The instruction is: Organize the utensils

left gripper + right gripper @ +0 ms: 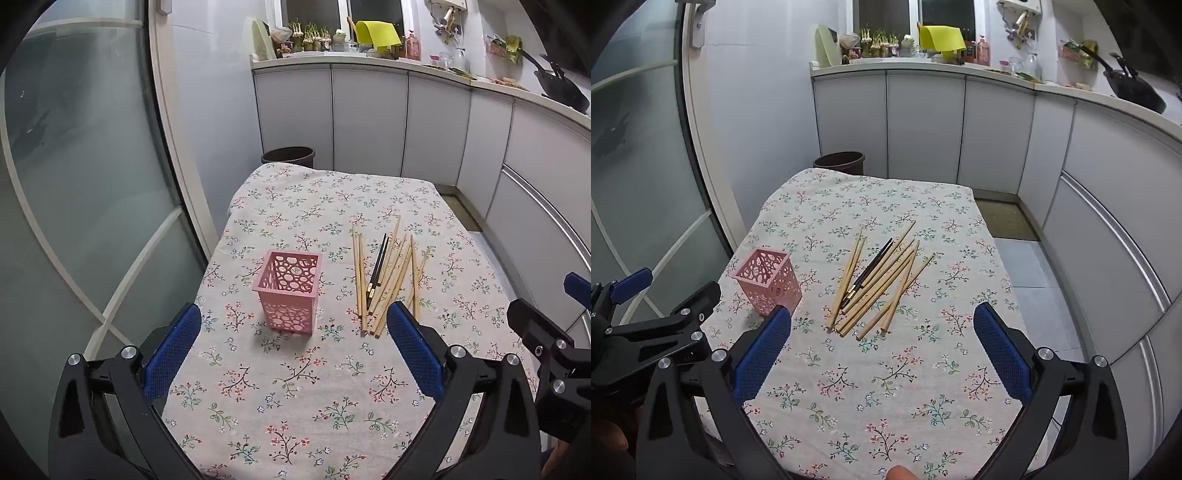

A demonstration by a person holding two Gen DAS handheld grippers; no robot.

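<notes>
Bamboo chopsticks, light, stiff, prone to rolling, lie mid-table beside the pink holder; pinch mid-shaft; left gripper and right gripper spread wide, empty.

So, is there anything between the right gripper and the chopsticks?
Nothing visible. The right gripper is open, and only bare tablecloth lies between it and the chopsticks. The pink holder stands off to the left.
</notes>
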